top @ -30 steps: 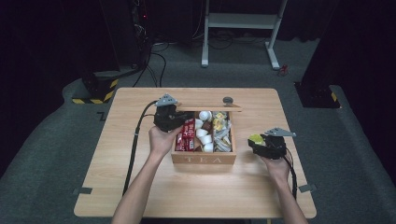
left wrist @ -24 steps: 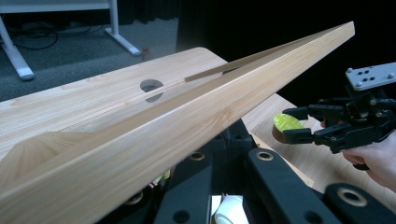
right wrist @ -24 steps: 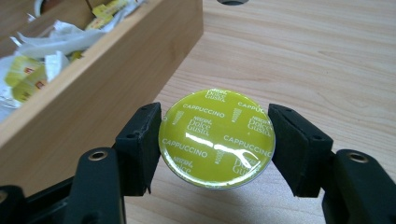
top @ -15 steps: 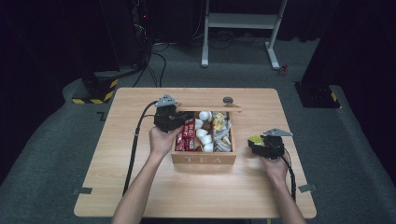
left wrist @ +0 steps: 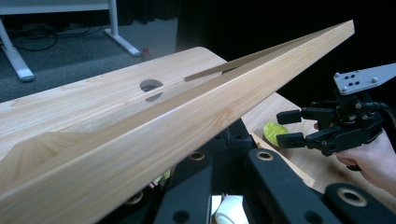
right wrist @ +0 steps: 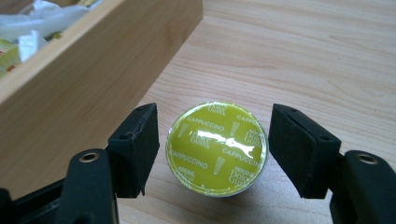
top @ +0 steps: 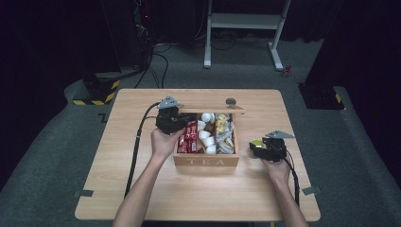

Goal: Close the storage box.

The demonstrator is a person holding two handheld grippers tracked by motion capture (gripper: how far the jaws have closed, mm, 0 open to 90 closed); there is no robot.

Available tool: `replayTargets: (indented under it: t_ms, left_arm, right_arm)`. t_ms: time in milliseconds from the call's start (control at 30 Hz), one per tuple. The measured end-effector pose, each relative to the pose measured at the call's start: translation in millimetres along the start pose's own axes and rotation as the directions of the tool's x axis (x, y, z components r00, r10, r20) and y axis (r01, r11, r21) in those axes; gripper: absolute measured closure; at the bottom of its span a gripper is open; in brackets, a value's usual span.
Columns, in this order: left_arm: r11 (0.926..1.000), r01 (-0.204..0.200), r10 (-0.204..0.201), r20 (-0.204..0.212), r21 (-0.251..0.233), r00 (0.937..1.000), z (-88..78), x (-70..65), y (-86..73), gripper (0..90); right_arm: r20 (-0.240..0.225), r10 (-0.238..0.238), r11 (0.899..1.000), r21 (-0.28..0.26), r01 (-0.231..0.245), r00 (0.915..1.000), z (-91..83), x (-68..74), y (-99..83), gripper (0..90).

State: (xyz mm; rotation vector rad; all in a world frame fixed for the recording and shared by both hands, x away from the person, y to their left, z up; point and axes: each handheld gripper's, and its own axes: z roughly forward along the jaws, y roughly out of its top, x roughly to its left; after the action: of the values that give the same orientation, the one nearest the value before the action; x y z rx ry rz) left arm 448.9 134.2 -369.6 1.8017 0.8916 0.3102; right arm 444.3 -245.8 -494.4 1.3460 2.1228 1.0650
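Cappuccino capsule (right wrist: 217,147), yellow-green foil lid up, stands on the wooden table (top: 142,189) just off the right-hand wall of the tea box (top: 206,161), toward the table's right edge. It sits between the pads of the right gripper (right wrist: 215,149), with a sliver of gap visible on each side (the pads are not pressing on it). Those jaws have just been opening, and the capsule rests on the table top between them. In the high view the right gripper (top: 261,145) lies low over the table, held from behind by the person's right hand (top: 276,169).

Left gripper (top: 176,122) is at the box's far left corner, held by the left hand (top: 163,142). Its jaws are closed on the box's wooden lid (left wrist: 196,116), which stands raised along the far edge of the box; the left gripper view shows the lid's edge running diagonally across the jaws. A round hole in the lid (left wrist: 151,86) is visible there.

Box interior is exposed: red sachets (top: 190,137) in the left compartment, white creamer pots (top: 206,135) in the middle, yellow and pale packets (top: 224,135) on the right. Front wall reads "TEA".
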Motion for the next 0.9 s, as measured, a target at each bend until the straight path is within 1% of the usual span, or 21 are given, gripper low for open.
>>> replayTargets:
  t_ms: [67,100,133,233,267,300,400,467,500,533,633,667,700,833,900]
  left_arm:
    - [1.0,-0.001,0.001,0.001,-0.001,1.0,0.0,0.1,0.1,90.0]
    - [1.0,-0.002,0.002,0.0,-0.001,1.0,0.1,0.1,0.1,90.0]
    - [1.0,-0.002,0.002,-0.001,-0.001,1.0,0.1,0.0,0.1,90.0]
    - [1.0,-0.002,0.002,-0.003,0.0,1.0,0.1,-0.3,-0.1,90.0]
    - [1.0,-0.001,0.001,-0.002,-0.001,1.0,0.1,-0.1,0.0,90.0]
    - [1.0,-0.001,0.001,-0.001,-0.001,1.0,0.1,0.0,0.0,90.0]
    - [1.0,0.002,-0.002,0.002,0.0,1.0,-0.1,0.1,0.0,90.0]
    - [0.9999,0.011,-0.011,0.01,0.003,0.9999,-0.6,-0.3,-0.9,90.0]
    - [0.9999,0.004,-0.004,0.007,0.009,1.0,-0.7,-0.4,-1.0,90.0]
    - [0.9999,-0.001,0.001,0.006,0.015,1.0,-0.8,-0.3,-0.8,90.0]
    - [0.9998,-0.004,0.004,0.003,0.019,1.0,-0.8,-1.1,-1.3,90.0]
    - [0.9998,-0.003,0.003,0.003,0.018,1.0,-0.8,-1.2,-1.6,90.0]
    - [0.9998,-0.004,0.004,0.004,0.018,1.0,-0.9,-1.0,-1.8,90.0]
    - [0.9999,0.002,-0.002,0.008,0.015,1.0,-1.0,-0.9,-1.9,90.0]
    - [0.9999,-0.001,0.001,0.007,0.011,1.0,-0.9,-0.9,-2.3,90.0]
  right_arm:
    - [-0.004,0.004,1.0,-0.012,-0.004,1.0,-3.7,0.5,0.2,33.8]
    - [-0.007,0.014,1.0,-0.02,-0.014,0.9999,-6.5,0.6,-0.3,34.0]
    - [-0.009,0.012,0.999,-0.031,-0.012,0.9999,-8.7,-0.6,-1.0,34.1]
    - [-0.017,0.029,0.998,-0.054,-0.029,0.9994,-14.9,-5.7,-5.1,34.6]
    - [-0.017,0.041,0.998,-0.056,-0.042,0.999,-17.2,-6.9,-6.7,34.7]
    - [-0.016,0.036,0.997,-0.064,-0.037,0.9992,-19.3,-9.0,-8.1,34.8]
    - [-0.015,0.051,0.995,-0.08,-0.052,0.9986,-27.8,-12.4,-12.5,35.3]
    - [-0.027,0.062,0.994,-0.093,-0.065,0.9977,-32.4,-14.9,-16.5,35.1]
    - [-0.037,0.075,0.992,-0.094,-0.079,0.9965,-35.1,-16.1,-19.7,34.9]
    - [-0.035,0.068,0.993,-0.096,-0.071,0.9971,-36.6,-17.2,-21.8,34.8]
    - [-0.028,0.061,0.993,-0.096,-0.064,0.9977,-41.0,-18.3,-28.0,34.8]
    - [-0.024,0.068,0.993,-0.091,-0.069,0.9974,-42.1,-18.4,-29.8,34.8]
    - [-0.02,0.058,0.994,-0.088,-0.059,0.9981,-42.6,-19.4,-30.9,35.0]
    - [0.008,0.062,0.997,-0.048,-0.062,0.998,-45.9,-21.2,-38.1,36.5]
    - [0.03,0.052,0.998,-0.028,-0.051,0.9982,-48.1,-22.0,-42.3,36.8]
